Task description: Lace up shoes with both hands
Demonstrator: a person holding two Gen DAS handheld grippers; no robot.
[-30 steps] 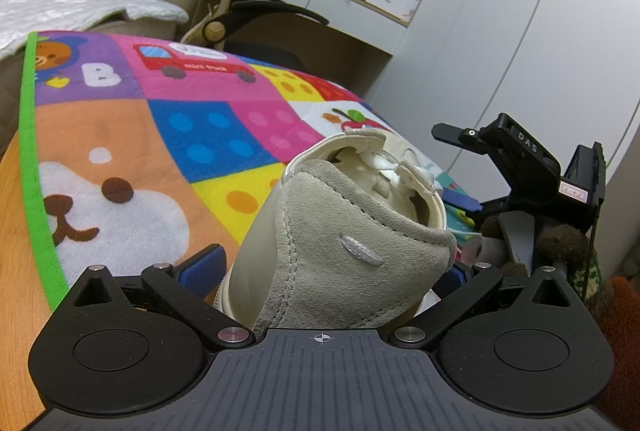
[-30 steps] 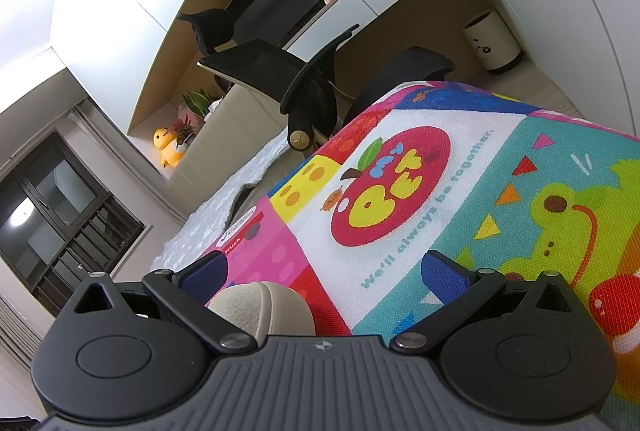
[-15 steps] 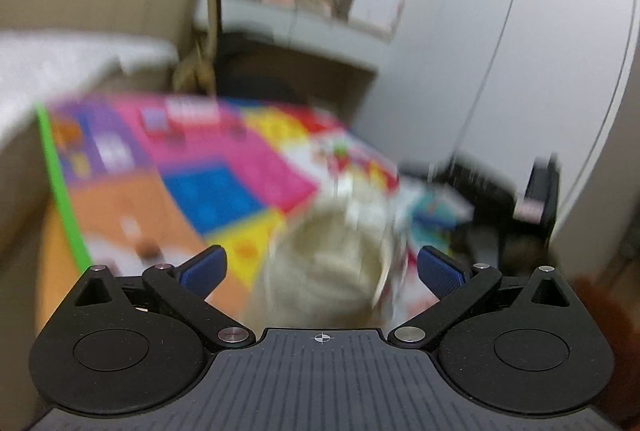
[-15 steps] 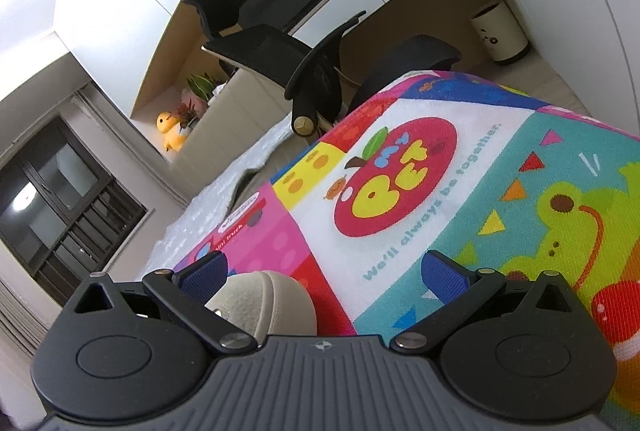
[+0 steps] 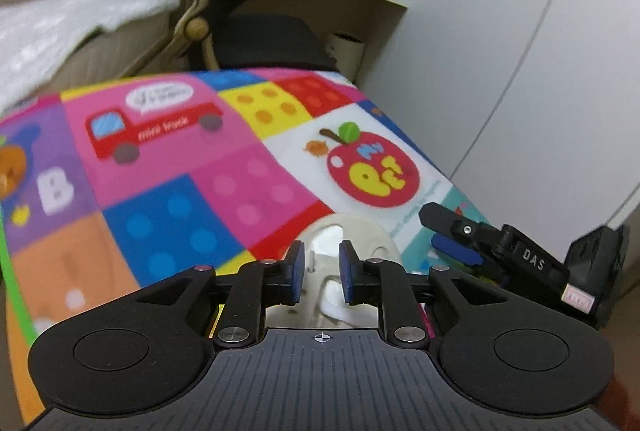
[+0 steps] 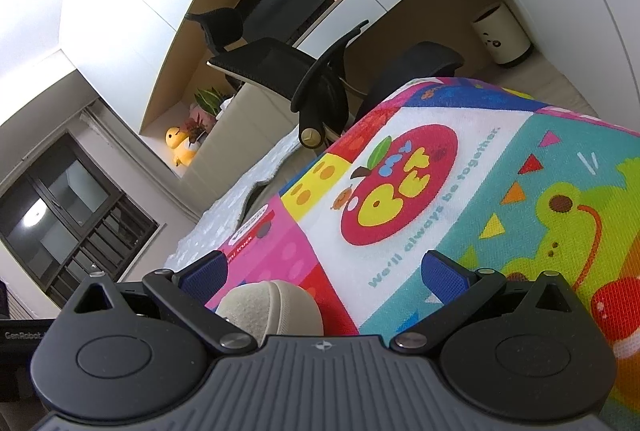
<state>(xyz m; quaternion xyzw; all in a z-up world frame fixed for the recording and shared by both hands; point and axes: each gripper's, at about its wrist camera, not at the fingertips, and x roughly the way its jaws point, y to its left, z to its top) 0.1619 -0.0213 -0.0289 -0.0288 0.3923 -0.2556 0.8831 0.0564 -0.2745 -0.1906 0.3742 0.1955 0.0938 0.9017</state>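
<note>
The left tool [image 5: 320, 277] is closing above the shoe [image 5: 352, 231], nothing visibly pinched. The right tool [image 6: 324, 273] stands wide open, empty, over the mat [image 6: 500, 191].

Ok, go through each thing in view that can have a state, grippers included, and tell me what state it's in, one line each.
Left gripper: jaws closing, narrow gap, pads not yet pressing on anything.
Right gripper: open, holding nothing.
Beige suede shoe: resting on the mat, toe between the open right fingers, untouched.
White shoelace: loose at the shoe opening, ungripped.
Colourful patchwork play mat: spread flat.
Black office chair: unoccupied.
</note>
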